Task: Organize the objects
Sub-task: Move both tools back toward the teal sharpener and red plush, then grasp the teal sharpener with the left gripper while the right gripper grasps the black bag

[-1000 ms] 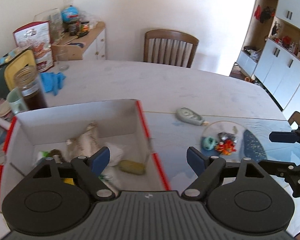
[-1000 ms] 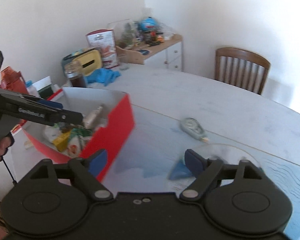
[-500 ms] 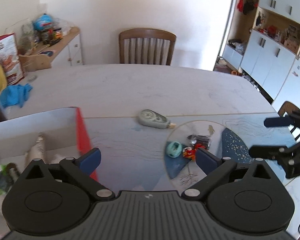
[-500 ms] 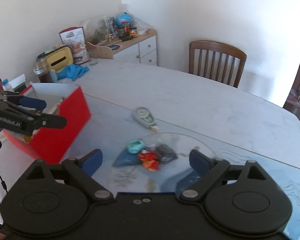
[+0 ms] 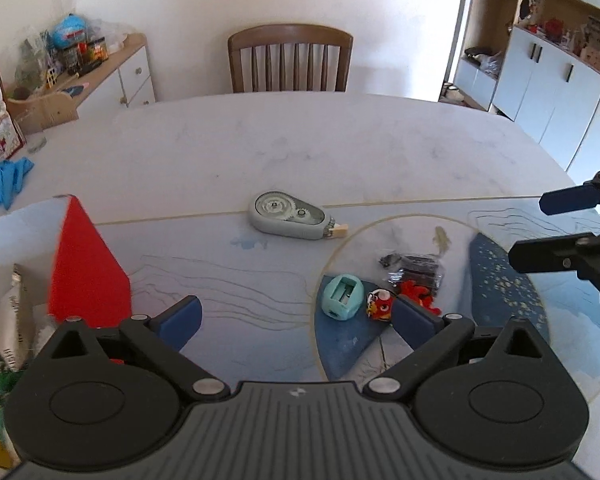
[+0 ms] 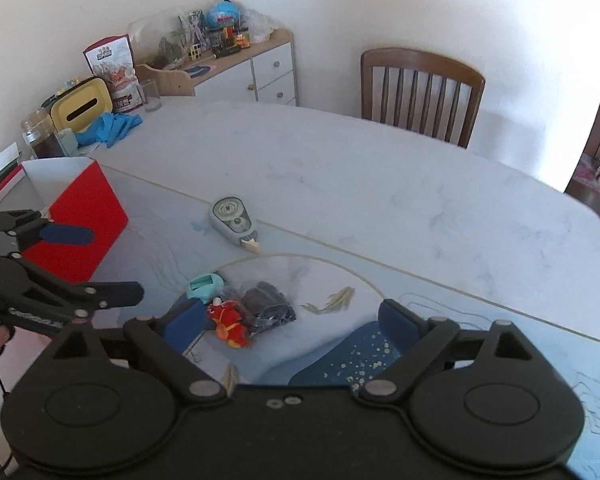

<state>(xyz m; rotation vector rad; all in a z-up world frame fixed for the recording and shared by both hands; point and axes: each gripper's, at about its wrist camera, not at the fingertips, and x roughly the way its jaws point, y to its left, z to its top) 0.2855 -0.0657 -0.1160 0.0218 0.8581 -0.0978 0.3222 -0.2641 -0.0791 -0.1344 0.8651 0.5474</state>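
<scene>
A grey correction-tape dispenser (image 5: 290,216) (image 6: 233,221) lies on the table. Nearer me lie a teal sharpener (image 5: 341,296) (image 6: 204,285), a small red figure (image 5: 381,305) (image 6: 228,321) and a dark packet (image 5: 416,269) (image 6: 269,309), close together on the patterned mat. The red-and-white box (image 5: 86,264) (image 6: 76,212) holding several items stands at the left. My left gripper (image 5: 296,318) is open and empty, above the mat just before the sharpener. My right gripper (image 6: 292,320) is open and empty, with the red figure and packet between its fingers' line of sight.
A wooden chair (image 5: 290,62) stands at the table's far side. A sideboard (image 6: 236,70) with clutter is at the back left. A jar (image 6: 40,136), a yellow case (image 6: 82,106) and a blue cloth (image 6: 110,126) sit at the table's left end. Cupboards (image 5: 548,84) are on the right.
Both grippers have swung right, away from the box, and now face the small objects on the mat. Both stayed open and empty.
</scene>
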